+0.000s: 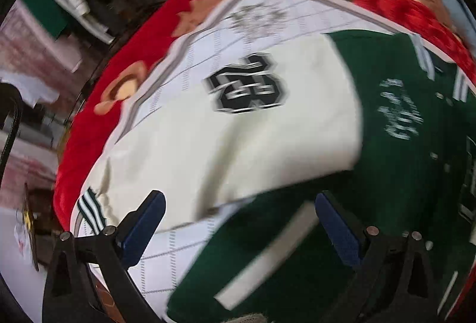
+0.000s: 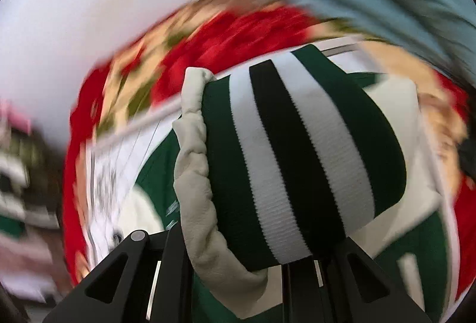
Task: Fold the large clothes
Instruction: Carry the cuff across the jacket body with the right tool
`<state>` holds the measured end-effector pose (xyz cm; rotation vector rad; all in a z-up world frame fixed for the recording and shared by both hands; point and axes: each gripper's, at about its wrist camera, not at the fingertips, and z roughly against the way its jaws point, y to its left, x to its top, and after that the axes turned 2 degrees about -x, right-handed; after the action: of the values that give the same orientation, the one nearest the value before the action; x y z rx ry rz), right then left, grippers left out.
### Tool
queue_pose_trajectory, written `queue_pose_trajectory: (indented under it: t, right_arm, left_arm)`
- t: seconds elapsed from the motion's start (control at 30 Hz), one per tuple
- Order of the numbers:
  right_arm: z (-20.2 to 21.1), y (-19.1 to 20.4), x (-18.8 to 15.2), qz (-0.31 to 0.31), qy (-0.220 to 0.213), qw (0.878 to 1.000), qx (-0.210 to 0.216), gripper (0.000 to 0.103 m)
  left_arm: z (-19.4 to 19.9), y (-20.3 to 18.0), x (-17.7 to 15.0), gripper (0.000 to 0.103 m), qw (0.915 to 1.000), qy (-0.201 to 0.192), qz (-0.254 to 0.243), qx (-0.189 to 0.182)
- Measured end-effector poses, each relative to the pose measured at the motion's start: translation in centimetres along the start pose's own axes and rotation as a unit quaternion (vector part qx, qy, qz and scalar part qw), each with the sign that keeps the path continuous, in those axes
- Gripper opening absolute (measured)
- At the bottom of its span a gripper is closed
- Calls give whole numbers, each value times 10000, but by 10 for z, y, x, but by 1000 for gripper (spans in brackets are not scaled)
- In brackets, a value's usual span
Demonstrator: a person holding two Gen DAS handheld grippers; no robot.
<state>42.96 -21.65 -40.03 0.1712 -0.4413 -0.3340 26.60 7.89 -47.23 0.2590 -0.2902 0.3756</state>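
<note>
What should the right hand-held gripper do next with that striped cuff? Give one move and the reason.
Probably carry the striped cuff inward and lay its sleeve across the green jacket body. The right hand-held gripper appears shut on the cuff, lifted above the jacket. The other cream sleeve already lies folded over the body, and the left hand-held gripper is open and empty above it.

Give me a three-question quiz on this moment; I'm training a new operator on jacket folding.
1. True or false: the left gripper is open.
2. What does the right gripper hold? A) blanket B) striped cuff C) nothing
3. Fill in: the jacket has a green body and a cream ____.

Key: 1 true. 2 B, the striped cuff. 3 sleeve.
</note>
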Motion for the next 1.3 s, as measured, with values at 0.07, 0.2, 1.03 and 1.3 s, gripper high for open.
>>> queue_pose_trajectory:
  t: [0.07, 0.2, 1.03, 1.3]
  right_arm:
    - [-39, 61, -20, 762, 220, 9967, -167, 16]
    - [-99, 123, -87, 1736, 851, 9802, -436, 18]
    - [-56, 31, -159, 414, 1850, 9700, 1523, 76]
    - [-68, 114, -163, 2096, 1675, 9594, 876, 76]
  left_arm:
    - [-10, 19, -2, 103, 9999, 58, 105, 91]
    - [-28, 50, -10, 103, 9993, 207, 258, 192]
    - [-153, 258, -80, 101, 8670, 1582, 4359, -1823]
    - [-164, 324, -7, 27, 8877, 503, 4504, -811]
